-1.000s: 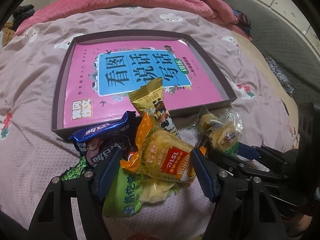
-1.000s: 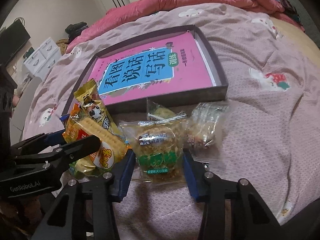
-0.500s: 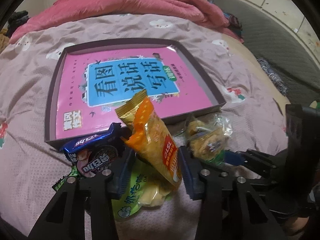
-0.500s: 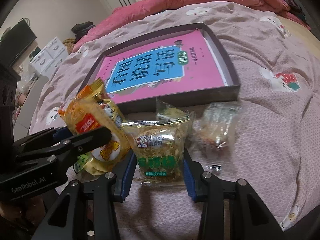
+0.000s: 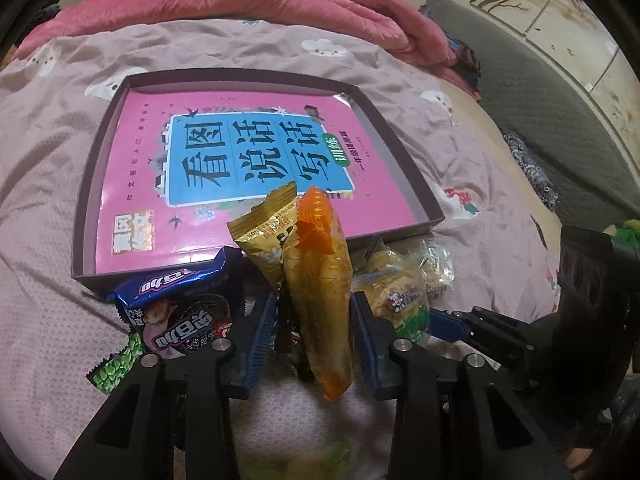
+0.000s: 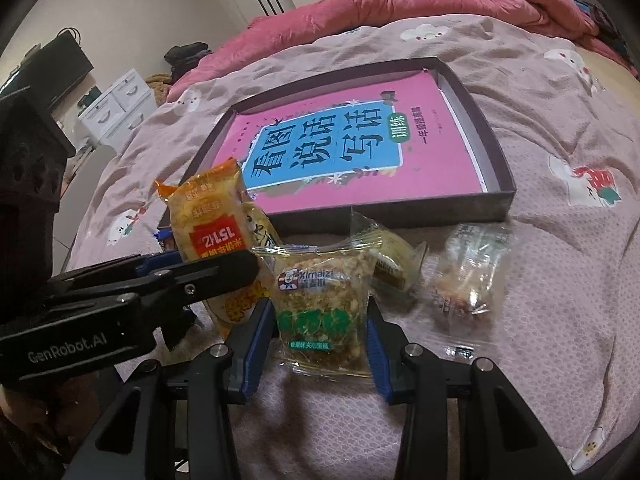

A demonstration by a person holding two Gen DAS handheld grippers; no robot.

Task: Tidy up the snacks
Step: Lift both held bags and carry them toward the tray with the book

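My left gripper (image 5: 316, 320) is shut on an orange-yellow snack pack (image 5: 320, 288), held upright and lifted off the bed; it also shows in the right wrist view (image 6: 212, 236). My right gripper (image 6: 320, 320) is shut on a clear Ximaizi cake pack (image 6: 320, 304), also seen in the left wrist view (image 5: 396, 300). A gold pack (image 5: 268, 236), a blue Oreo-style pack (image 5: 180, 304) and a green pack (image 5: 116, 364) lie by the left gripper. A dark shallow box (image 5: 400, 152) holding a pink book (image 5: 132, 168) lies just beyond.
Two more clear-wrapped snacks (image 6: 468, 272) (image 6: 394, 256) lie on the mauve bedspread (image 6: 560, 280) right of the cake pack. A pink quilt (image 5: 320, 4) is heaped at the far side. White drawers (image 6: 116, 108) stand beyond the bed at the left.
The left gripper closed on the orange-yellow pack and lifted it upright off the pile. The right gripper closed in on the cake pack and raised it slightly.
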